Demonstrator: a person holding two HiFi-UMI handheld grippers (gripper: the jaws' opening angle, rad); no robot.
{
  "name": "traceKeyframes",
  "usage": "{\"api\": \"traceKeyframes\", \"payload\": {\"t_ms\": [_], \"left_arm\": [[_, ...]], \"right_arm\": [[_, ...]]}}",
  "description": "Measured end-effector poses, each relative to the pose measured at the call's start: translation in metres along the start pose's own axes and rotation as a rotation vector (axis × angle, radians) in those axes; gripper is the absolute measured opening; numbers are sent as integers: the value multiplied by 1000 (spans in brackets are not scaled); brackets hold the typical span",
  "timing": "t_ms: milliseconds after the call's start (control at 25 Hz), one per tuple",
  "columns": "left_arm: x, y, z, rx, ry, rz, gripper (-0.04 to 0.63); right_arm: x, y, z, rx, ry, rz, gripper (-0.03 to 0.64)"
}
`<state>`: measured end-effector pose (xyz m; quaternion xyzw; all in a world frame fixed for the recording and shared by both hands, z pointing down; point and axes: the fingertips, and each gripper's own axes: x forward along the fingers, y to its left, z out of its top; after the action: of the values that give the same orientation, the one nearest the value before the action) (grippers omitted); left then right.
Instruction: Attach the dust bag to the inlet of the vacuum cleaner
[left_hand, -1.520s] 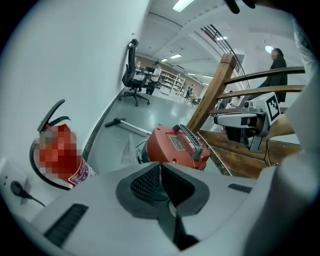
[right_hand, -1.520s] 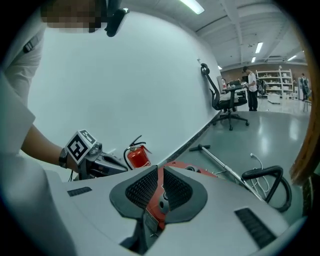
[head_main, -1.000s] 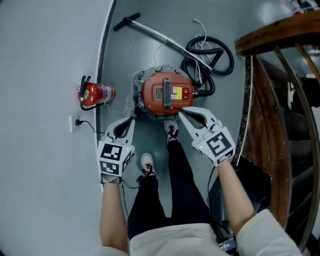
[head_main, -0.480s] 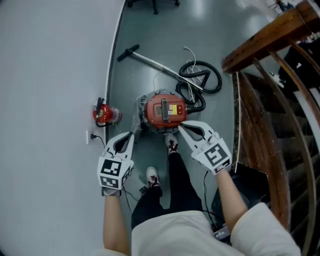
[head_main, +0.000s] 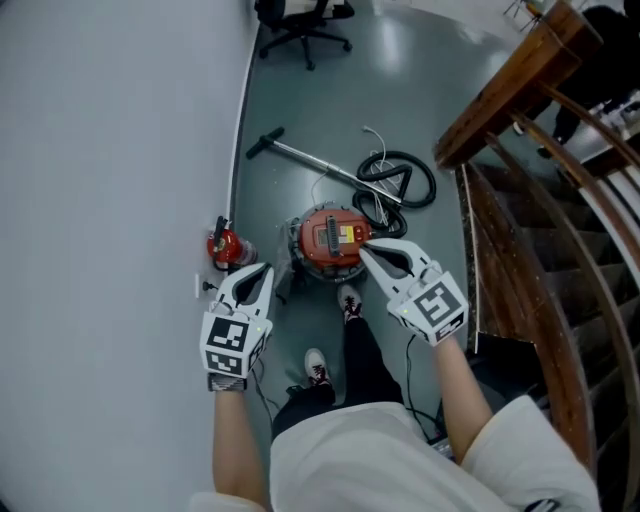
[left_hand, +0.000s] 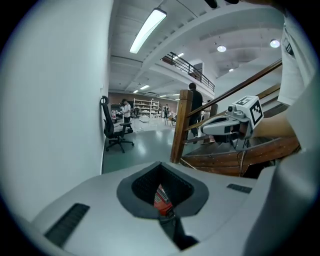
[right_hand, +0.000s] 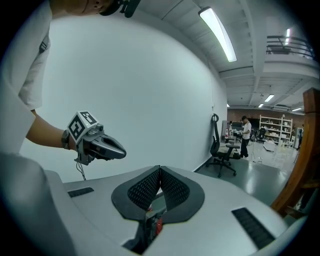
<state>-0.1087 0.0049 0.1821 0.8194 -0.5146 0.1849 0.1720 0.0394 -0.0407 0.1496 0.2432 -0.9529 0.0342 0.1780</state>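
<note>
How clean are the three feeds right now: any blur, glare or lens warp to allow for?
Head view: sharp, no glare, the vacuum cleaner small but clear. Left gripper view: fisheye bend, dark corners, ceiling strip light blown out. Right gripper view: same warp, its strip light glaring.

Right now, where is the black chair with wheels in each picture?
Head view: the chair is at the top edge, close to the white wall.
Left gripper view: the chair is left of the middle, far off, beside the wall.
Right gripper view: the chair is right of the middle, far off, beside the wall.
Shared landmark: the white wall, next to the chair in all three.
</note>
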Motion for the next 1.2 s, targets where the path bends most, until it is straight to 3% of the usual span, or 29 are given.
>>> {"api": "traceKeyframes", "payload": {"t_ms": [480,640,1000,1200], "left_arm": [[-66,-38,83,128,-160,22,2],[-81,-47,106,221,-177,54,2],[-120,-64,148,277,-266,65,2],[-130,-79,160,380,-247,57,2]], "right_arm": [[-75,13,89,-123,-114,-73,29],[-96,18,106,-155,-131,-90,29],[-132,43,133,-203,-154,-124,29],[-147,56,150,-224,-164,-141,29]]}}
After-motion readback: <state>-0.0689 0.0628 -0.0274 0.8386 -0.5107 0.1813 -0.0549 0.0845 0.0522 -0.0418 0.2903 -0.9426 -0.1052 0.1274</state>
